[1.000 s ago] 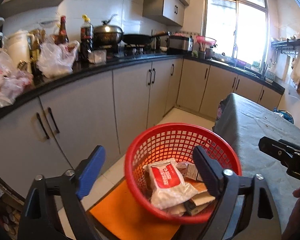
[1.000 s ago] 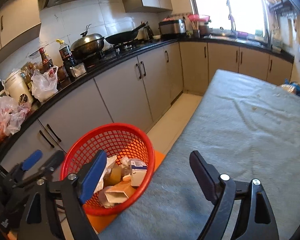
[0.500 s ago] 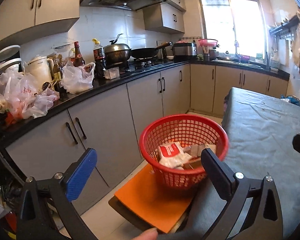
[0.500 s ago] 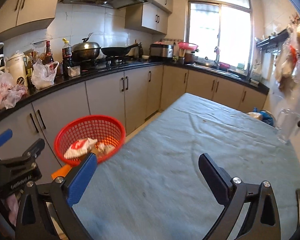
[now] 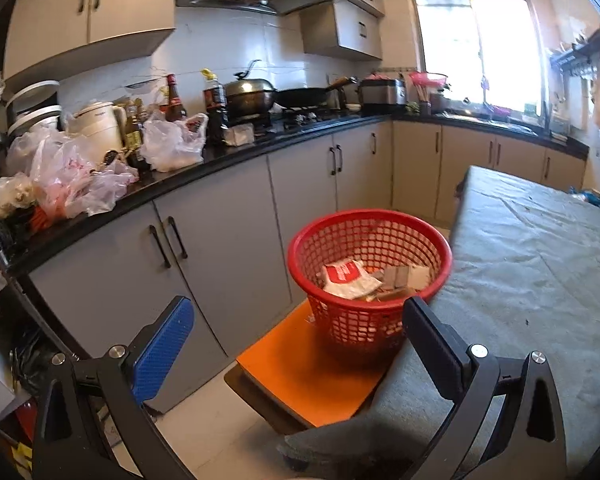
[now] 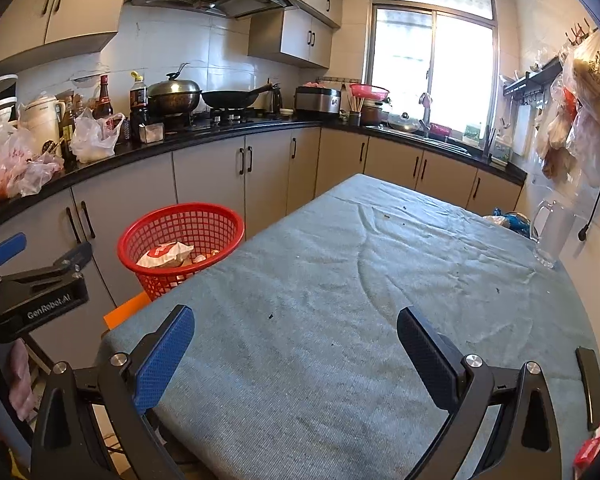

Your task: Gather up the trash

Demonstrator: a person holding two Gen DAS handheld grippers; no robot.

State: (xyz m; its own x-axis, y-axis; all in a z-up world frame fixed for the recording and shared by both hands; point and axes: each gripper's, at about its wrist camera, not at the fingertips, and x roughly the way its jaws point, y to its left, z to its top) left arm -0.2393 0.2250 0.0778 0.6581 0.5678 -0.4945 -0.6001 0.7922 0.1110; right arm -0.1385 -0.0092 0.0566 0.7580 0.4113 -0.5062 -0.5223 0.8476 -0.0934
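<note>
While both grippers hang over the near end of the cloth-covered counter (image 6: 340,280), their fingers are released and spread wide, with nothing between them. Seen from the right wrist, the right gripper (image 6: 296,344) points along the grey cloth, which shows only small dark specks and creases. The left gripper (image 5: 300,340) faces the counter's left edge, and it also shows at the left edge of the right wrist view (image 6: 32,272), apart from the right one.

Just beside that left edge stands the red basket (image 5: 370,272), a mesh tub resting on an orange stool (image 5: 308,372) that sits lower than the counter top. Inside it lies the trash (image 5: 348,278): a crumpled white wrapper with a red label on top, with cardboard scraps and small packets beside it. In the right wrist view the basket (image 6: 180,240) stands between the counter and the grey kitchen cabinets (image 6: 208,184).

A clear glass jug (image 6: 552,232) stands at the counter's far right edge, near the wall.
</note>
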